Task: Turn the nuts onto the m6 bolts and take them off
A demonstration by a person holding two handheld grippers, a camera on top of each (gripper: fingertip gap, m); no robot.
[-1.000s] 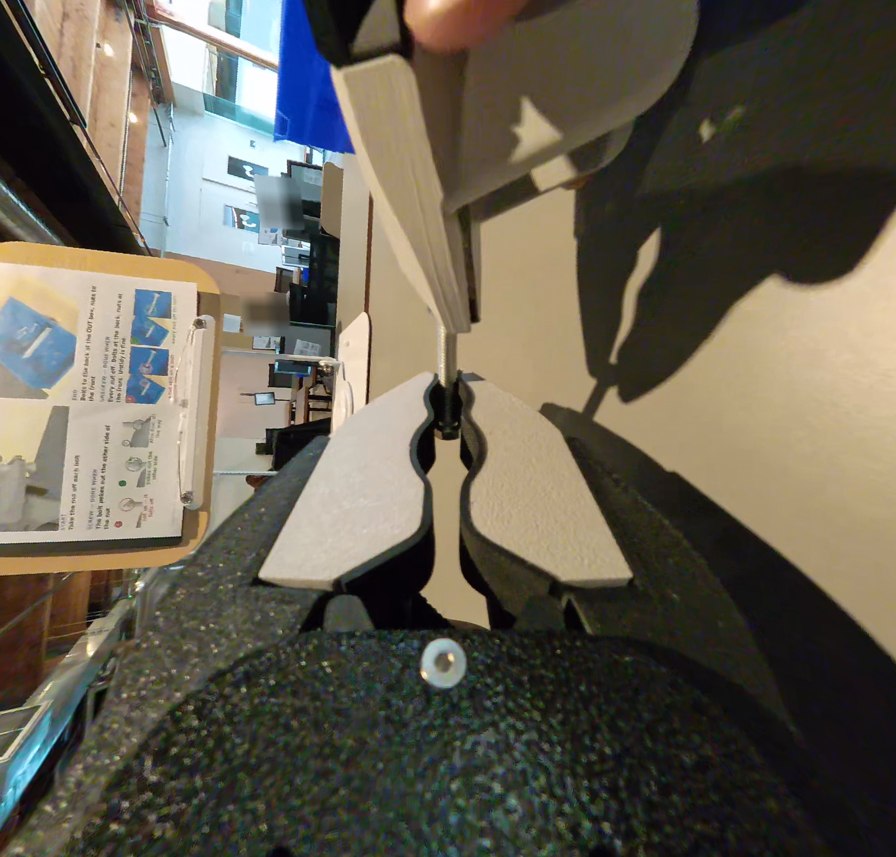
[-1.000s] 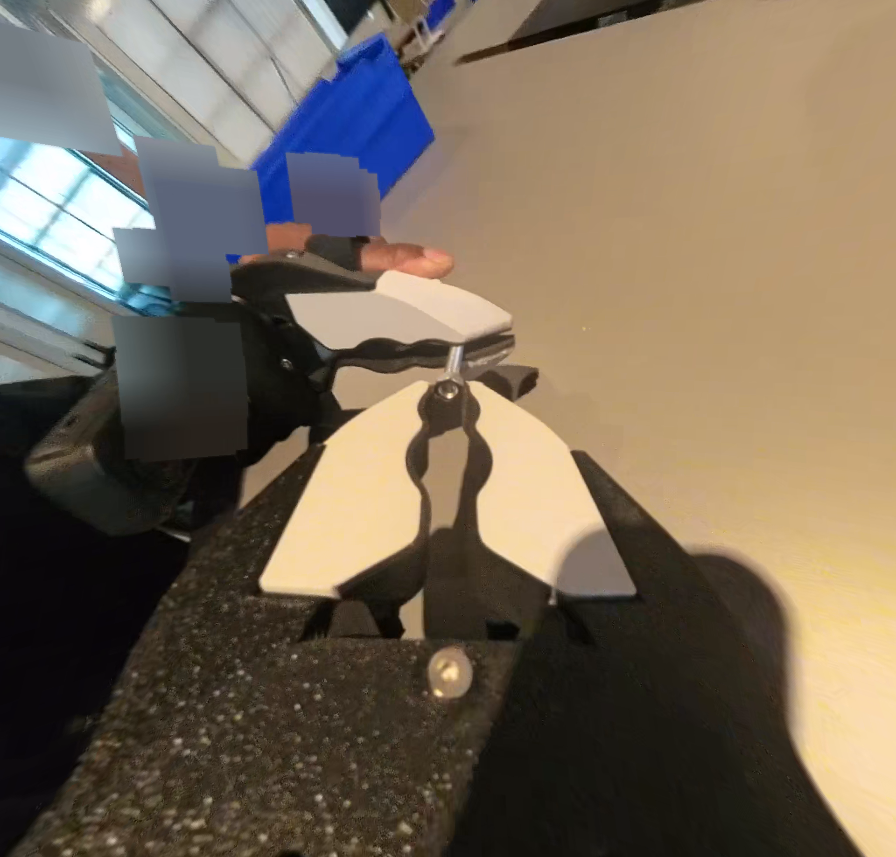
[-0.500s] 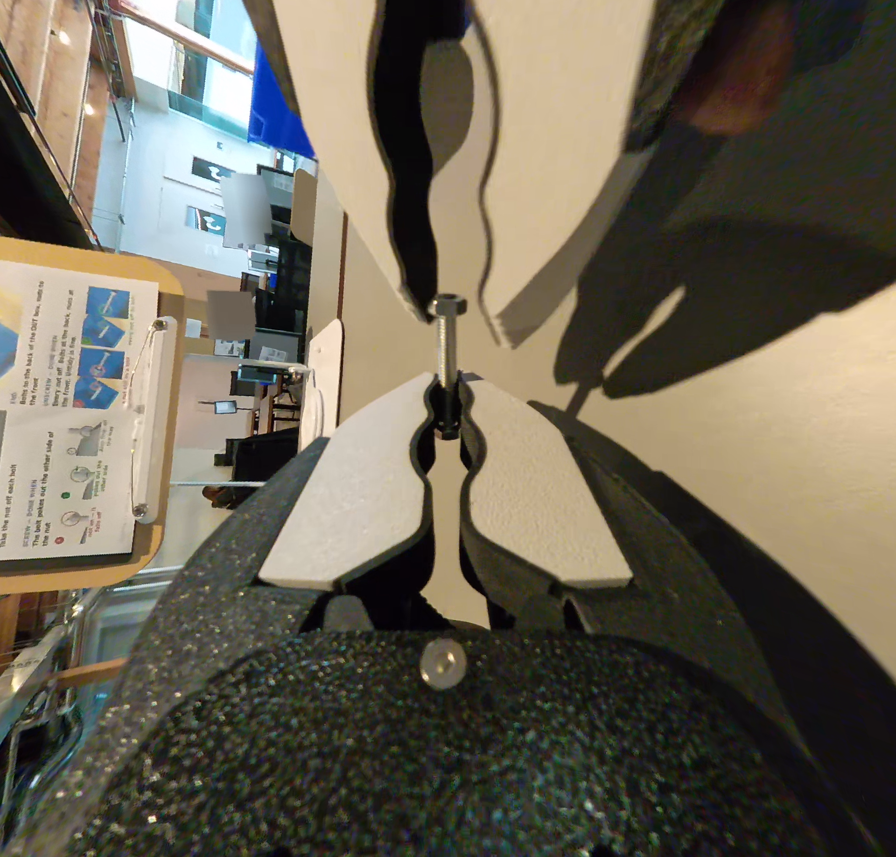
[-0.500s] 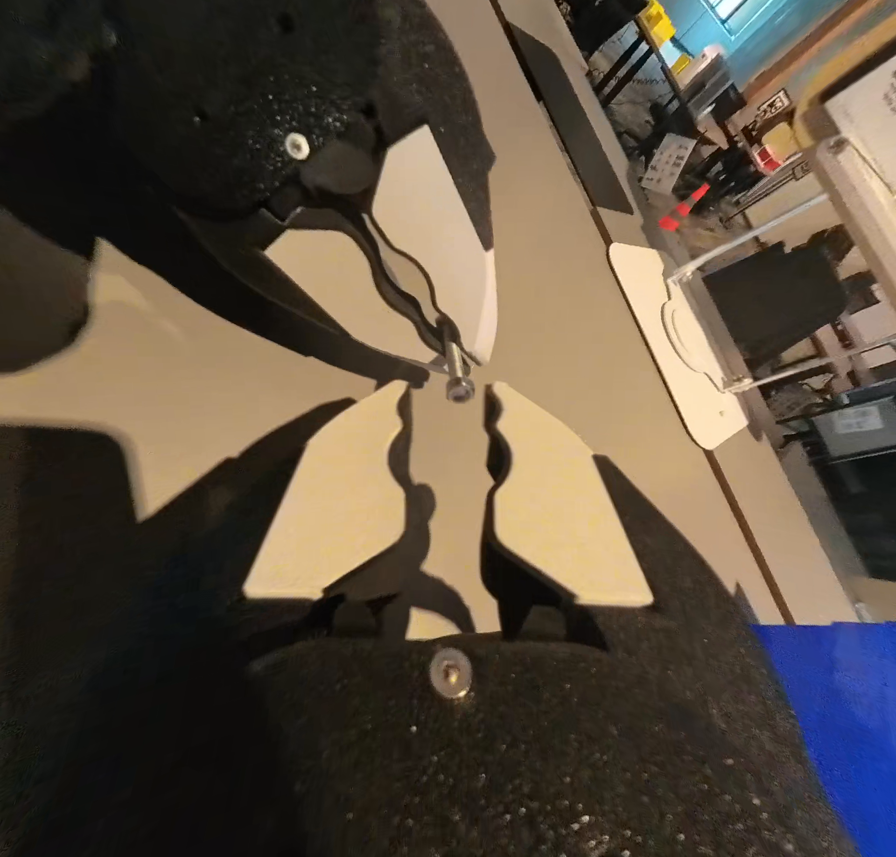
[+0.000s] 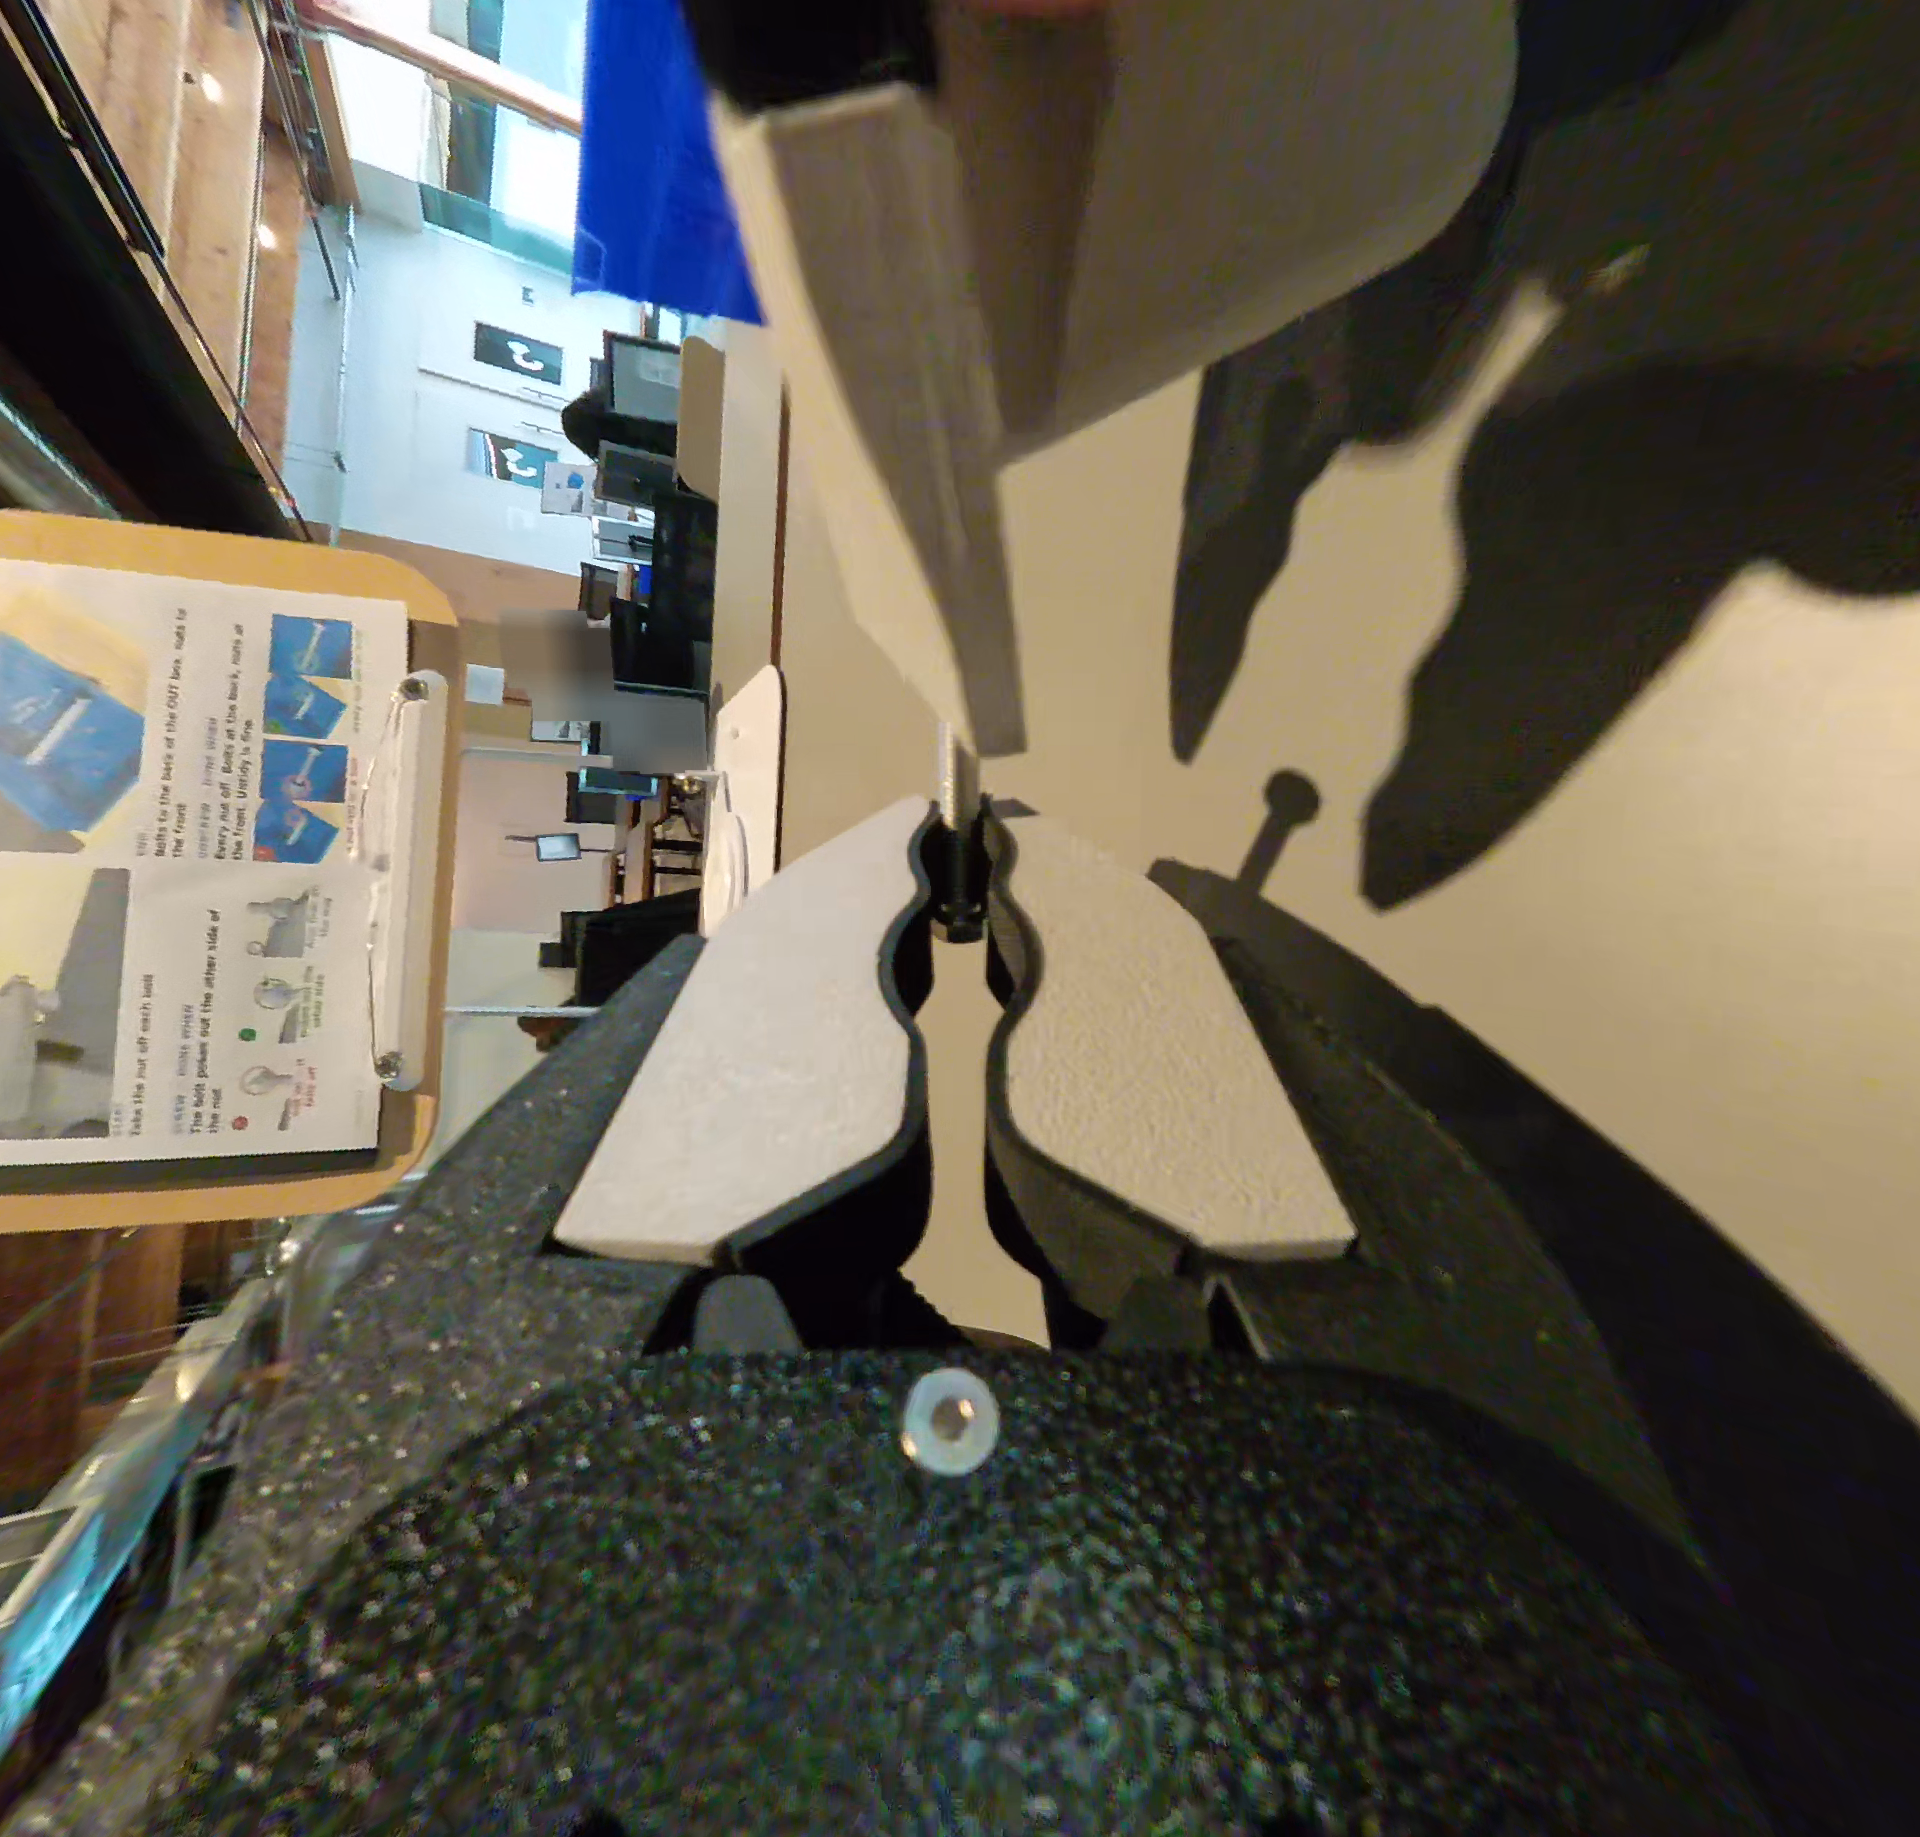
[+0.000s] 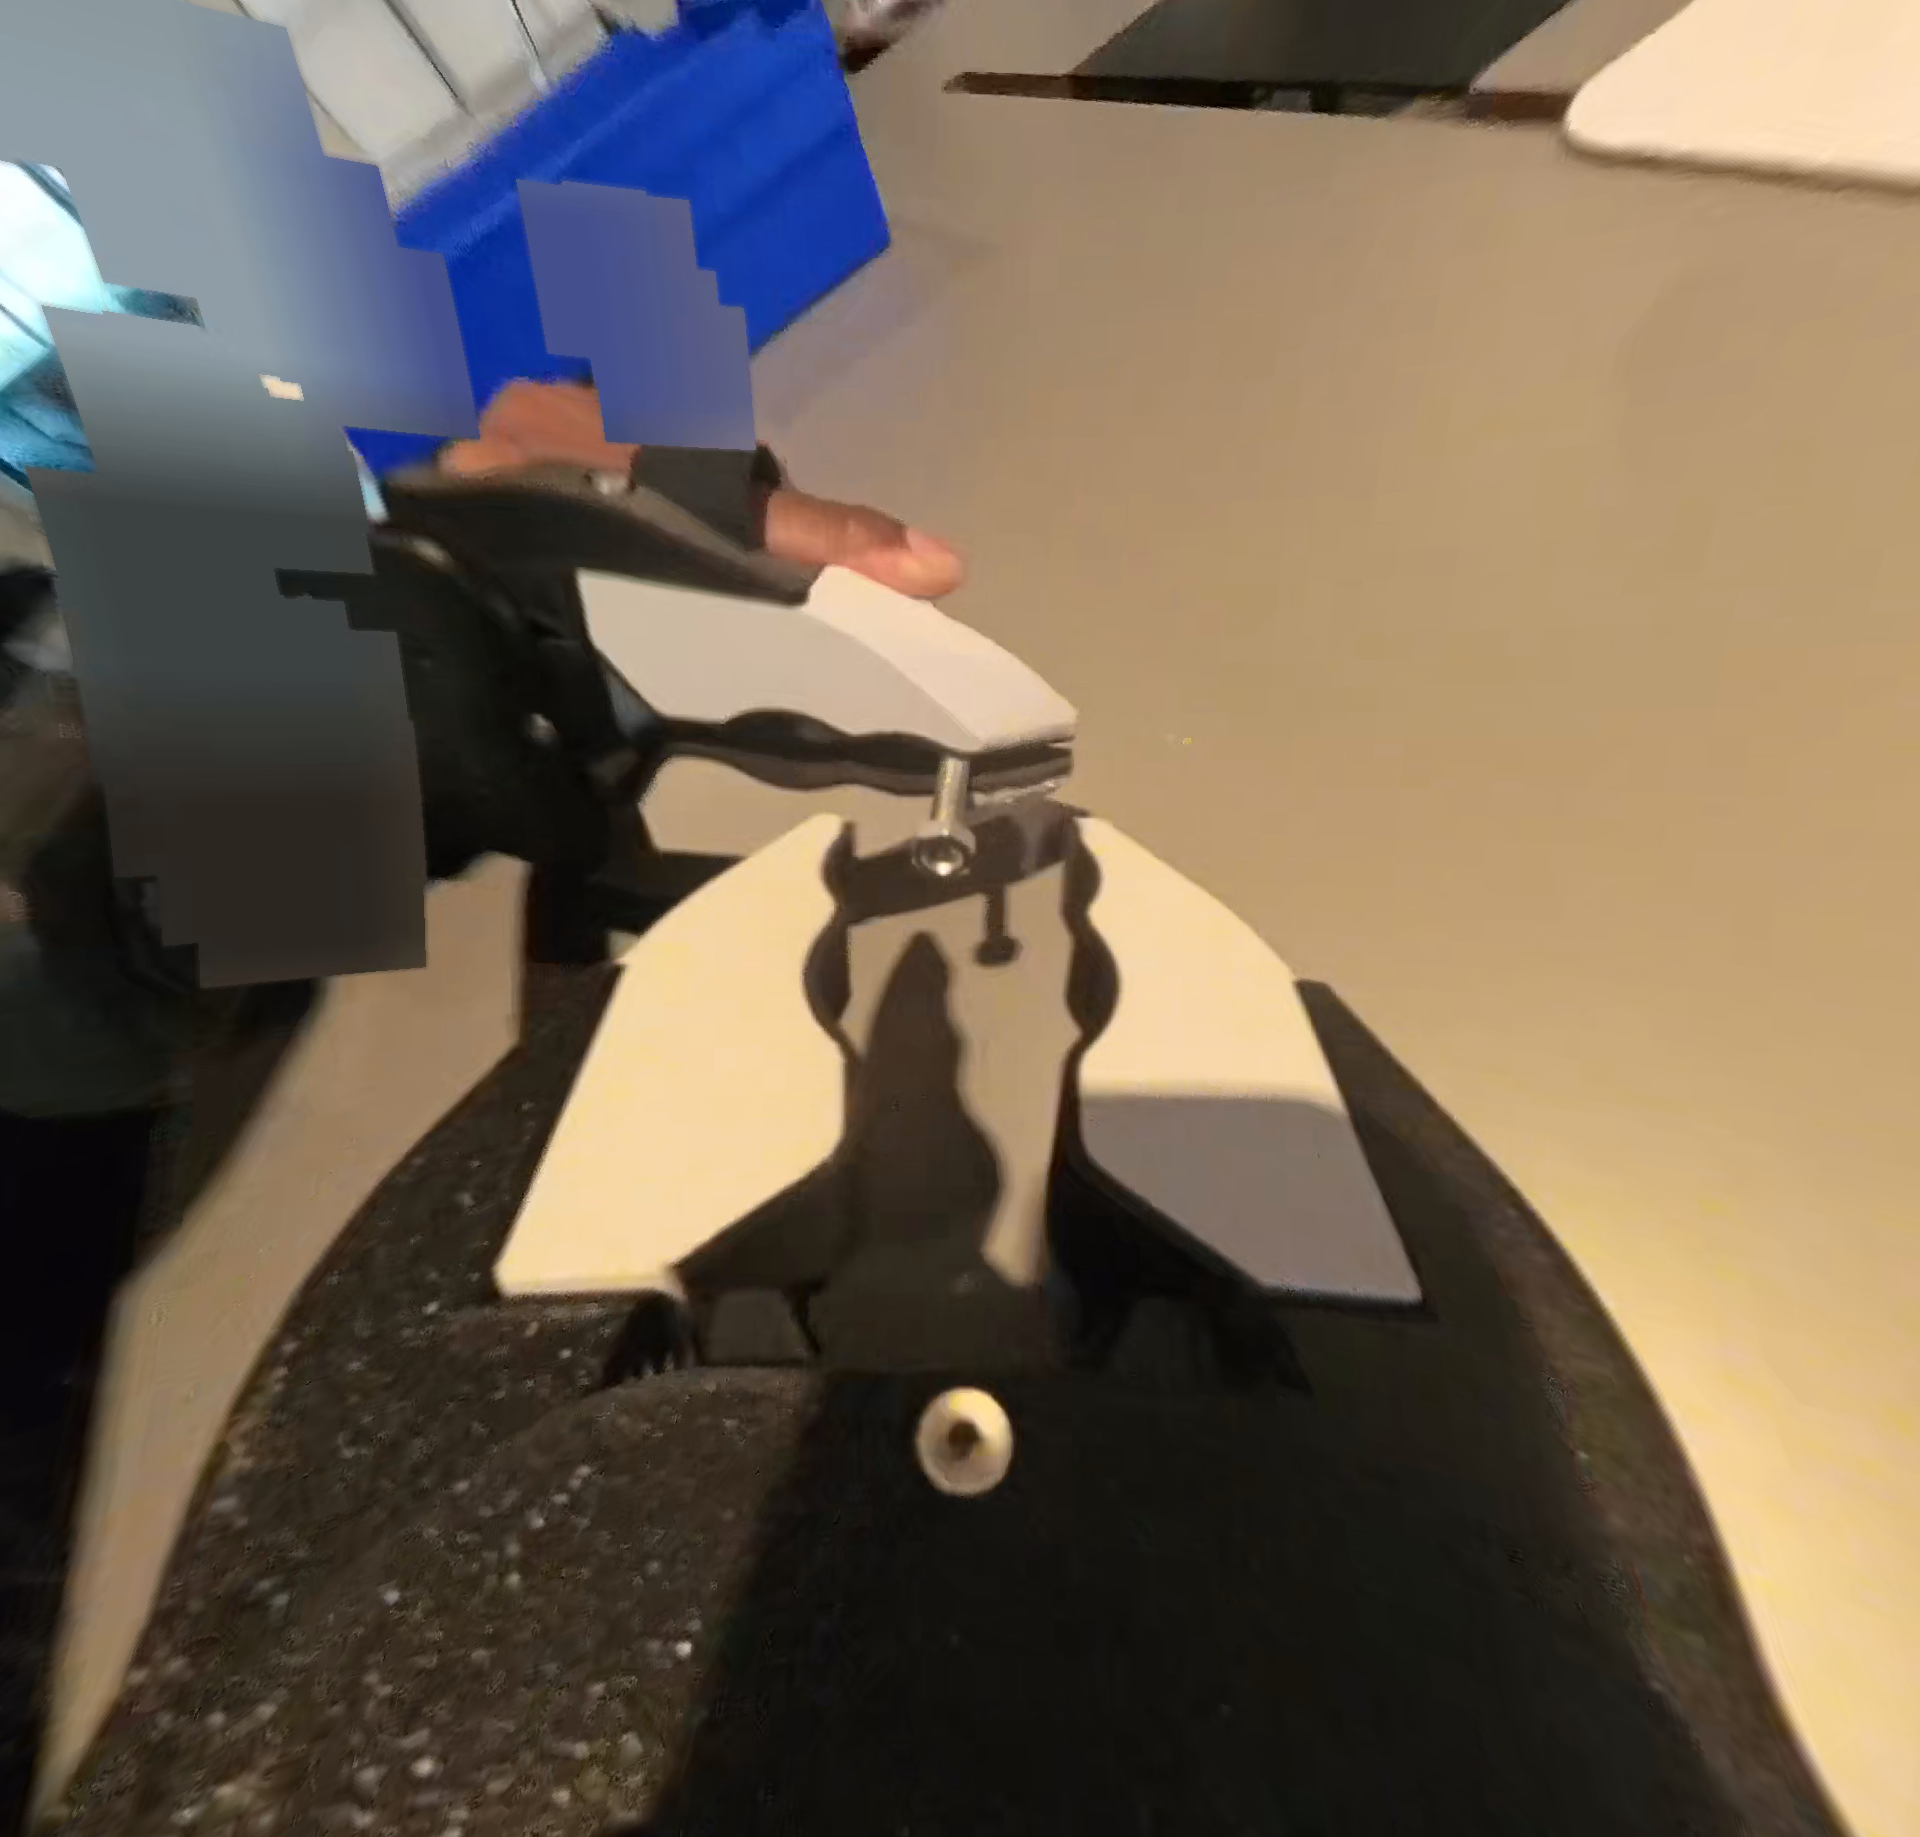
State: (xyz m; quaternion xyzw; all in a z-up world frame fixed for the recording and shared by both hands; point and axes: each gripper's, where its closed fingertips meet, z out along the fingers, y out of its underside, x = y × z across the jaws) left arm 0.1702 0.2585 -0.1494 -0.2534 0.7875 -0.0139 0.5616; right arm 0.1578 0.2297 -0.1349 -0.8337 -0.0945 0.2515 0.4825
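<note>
Left tool [image 5: 961, 842] pinches bolt [image 5: 958, 779]; right tool [image 6: 961, 831] parted (bolt head between tips).

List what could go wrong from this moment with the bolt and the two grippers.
1. The left gripper pinches the bolt only at its very fingertips, so a sideways push from the right gripper might tilt it or knock it free.
2. The right gripper's fingers stand apart around the bolt's head; closing off-centre could miss it.
3. A dropped bolt would land on the tan table and might roll away.
</note>
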